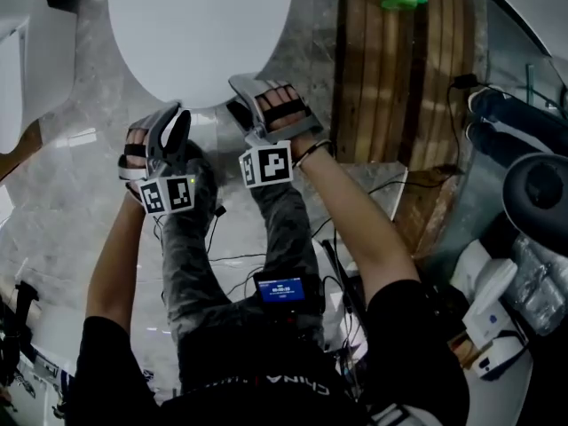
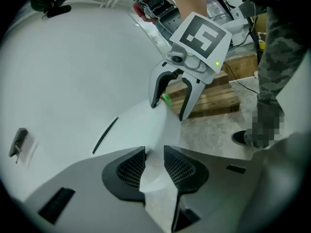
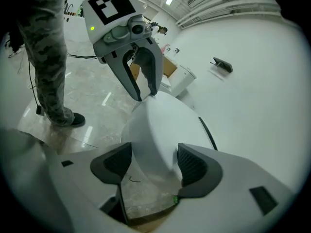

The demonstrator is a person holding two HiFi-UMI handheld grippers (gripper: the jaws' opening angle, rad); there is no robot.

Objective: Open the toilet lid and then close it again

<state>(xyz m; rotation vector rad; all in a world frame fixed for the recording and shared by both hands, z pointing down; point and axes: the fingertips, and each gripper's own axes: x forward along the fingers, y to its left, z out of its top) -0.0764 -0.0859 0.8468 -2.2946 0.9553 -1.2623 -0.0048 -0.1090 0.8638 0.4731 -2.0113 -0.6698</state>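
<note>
Your left gripper (image 2: 154, 154) pinches the front rim of the white toilet lid (image 2: 73, 72), with the pads tight against it. Your right gripper (image 3: 153, 154) straddles the same rim, fingers spread, with floor (image 3: 141, 194) showing beside one pad. The head view cuts off the lid's rear, and the lid hides whatever lies beneath it.

Grey marbled floor (image 1: 62, 193) fills the frame. The white toilet (image 1: 200, 25) stands on it at upper centre, a slatted wooden pallet (image 1: 390, 78) at upper right, and dark cables (image 1: 232, 257) trail near the middle.
</note>
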